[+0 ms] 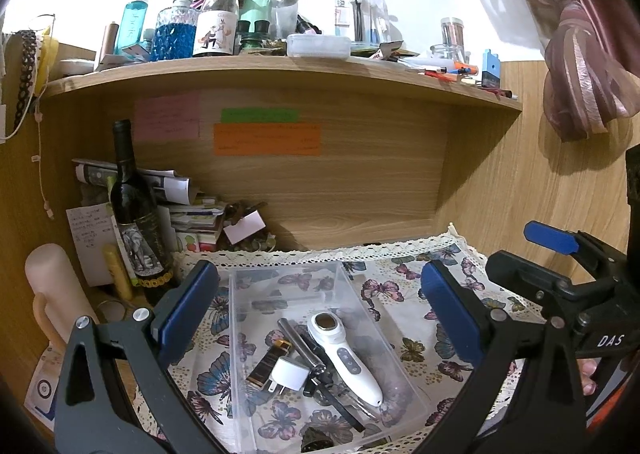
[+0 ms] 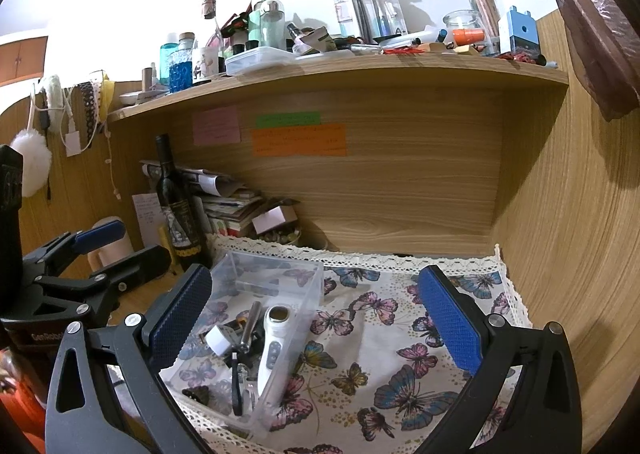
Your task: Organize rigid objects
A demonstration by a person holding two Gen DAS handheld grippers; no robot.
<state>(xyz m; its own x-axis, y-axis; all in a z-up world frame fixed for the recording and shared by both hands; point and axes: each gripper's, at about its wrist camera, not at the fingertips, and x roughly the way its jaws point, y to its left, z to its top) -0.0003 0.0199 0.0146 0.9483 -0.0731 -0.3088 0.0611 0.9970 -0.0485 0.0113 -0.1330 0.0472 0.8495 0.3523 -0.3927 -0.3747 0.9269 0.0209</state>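
**Both grippers wide over the bin**

Fingers [image 1: 188, 310] of the left gripper [image 1: 320, 314] stand spread wide with nothing between them, and the right gripper [image 2: 316, 318] is the same — blue pads far apart, gripping nothing. Both hover above the bench [image 2: 404, 318], which is covered by a butterfly cloth [image 1: 404, 338] with a lace edge.

A clear bin [image 1: 352, 282] sits on the cloth, toward the left of the right wrist view and centred under the left gripper. Inside it lie the rigid things: a white handheld device [image 1: 344, 358] with a round dark head, lying at a slant; a metal rod [image 1: 300, 346] just beside it on the left; a white plug [image 1: 290, 374] touching the rod; a brown-and-gold tube [image 1: 270, 364] left of the plug. A black strip [image 2: 237, 386] lies under them, and a small dark piece [image 1: 314, 442] rests at the near end.

Left of the bin stands a wine bottle [image 1: 134, 214], upright, in front of a stack of papers [image 1: 192, 214]. Coloured notes [image 1: 267, 140] are stuck to the back panel — pink, green, orange. The shelf [image 1: 280, 70] above is crowded with bottles and jars.
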